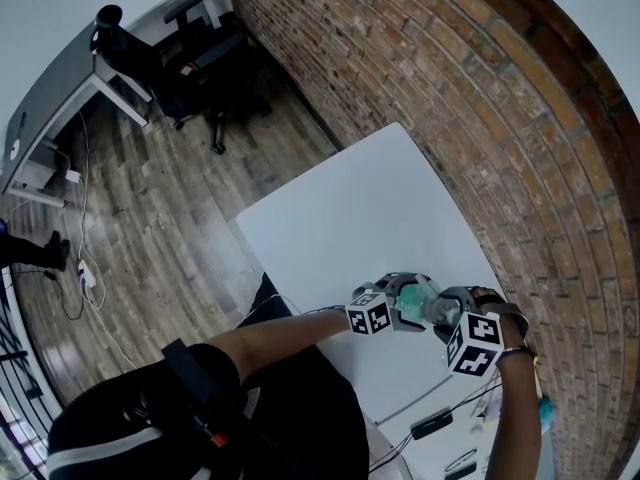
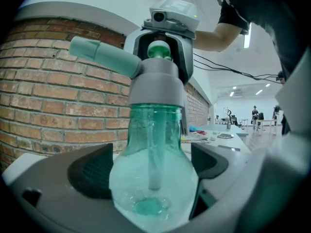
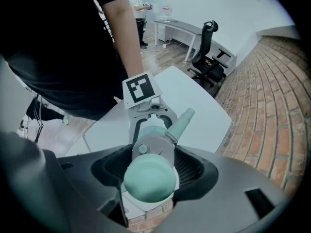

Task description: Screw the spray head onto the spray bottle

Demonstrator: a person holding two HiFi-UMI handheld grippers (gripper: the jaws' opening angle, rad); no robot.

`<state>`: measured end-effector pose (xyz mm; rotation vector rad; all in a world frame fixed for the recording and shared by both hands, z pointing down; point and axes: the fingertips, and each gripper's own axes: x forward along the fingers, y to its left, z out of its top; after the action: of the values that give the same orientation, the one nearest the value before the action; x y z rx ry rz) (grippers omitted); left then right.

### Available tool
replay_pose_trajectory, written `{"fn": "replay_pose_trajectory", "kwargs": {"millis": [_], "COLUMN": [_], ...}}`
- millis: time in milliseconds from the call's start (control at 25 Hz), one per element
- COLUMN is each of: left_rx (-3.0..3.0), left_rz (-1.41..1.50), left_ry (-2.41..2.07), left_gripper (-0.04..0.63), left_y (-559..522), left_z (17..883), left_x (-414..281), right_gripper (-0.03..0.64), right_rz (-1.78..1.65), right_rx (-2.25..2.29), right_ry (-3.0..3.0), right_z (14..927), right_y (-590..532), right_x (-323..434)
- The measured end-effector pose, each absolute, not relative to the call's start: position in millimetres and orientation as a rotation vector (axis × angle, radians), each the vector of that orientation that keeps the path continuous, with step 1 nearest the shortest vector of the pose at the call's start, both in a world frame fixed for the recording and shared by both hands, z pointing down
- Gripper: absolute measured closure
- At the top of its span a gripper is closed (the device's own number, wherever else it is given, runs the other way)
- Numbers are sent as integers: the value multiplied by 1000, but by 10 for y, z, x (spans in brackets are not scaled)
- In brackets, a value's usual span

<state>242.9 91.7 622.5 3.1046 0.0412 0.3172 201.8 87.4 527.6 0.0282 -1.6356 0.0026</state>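
Holding the bottle (image 2: pixel 154 178) by its round lower body, the left gripper (image 1: pixel 408 303) has both pads against the clear green plastic, one on each side. The jaws are set wide and clamped on it.

Bottle position: above the white table (image 1: pixel 350 218), at the end nearest the person, close to the brick wall (image 1: pixel 450 88). Whether its base rests on the tabletop or hangs just above it cannot be made out from the head view.

Orientation: the bottle's long axis is vertical, neck up. A pale tube (image 2: pixel 154 154) runs straight down inside it toward the base.

The grey spray head (image 2: pixel 155 84) sits on the neck, in line with that axis. Its pale green nozzle (image 2: pixel 97 54) sticks out sideways and tilts slightly upward, pointing left in the left gripper view and up-right in the right gripper view.

The right gripper (image 3: pixel 153 166) points straight down over the bottle, and its jaws are closed on the sides of the spray head. The head's round green top cap (image 3: pixel 149 178) faces that gripper's camera. The left gripper's marker cube (image 3: pixel 141 90) shows just beyond.
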Motion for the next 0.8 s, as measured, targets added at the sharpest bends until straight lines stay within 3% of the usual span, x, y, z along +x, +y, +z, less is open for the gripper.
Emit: {"fn": "replay_pose_trajectory", "kwargs": {"millis": [800], "left_rx": [3092], "left_rz": [313], "left_ry": [32], "left_gripper": [109], "left_y": [930], "left_z": [6219], "left_x": [2458], "right_gripper": [344], "right_rz": [396], "right_rx": [534], "right_ry": [-1773], "right_z": [5225], "right_y": [751], "right_x": [2050]}}
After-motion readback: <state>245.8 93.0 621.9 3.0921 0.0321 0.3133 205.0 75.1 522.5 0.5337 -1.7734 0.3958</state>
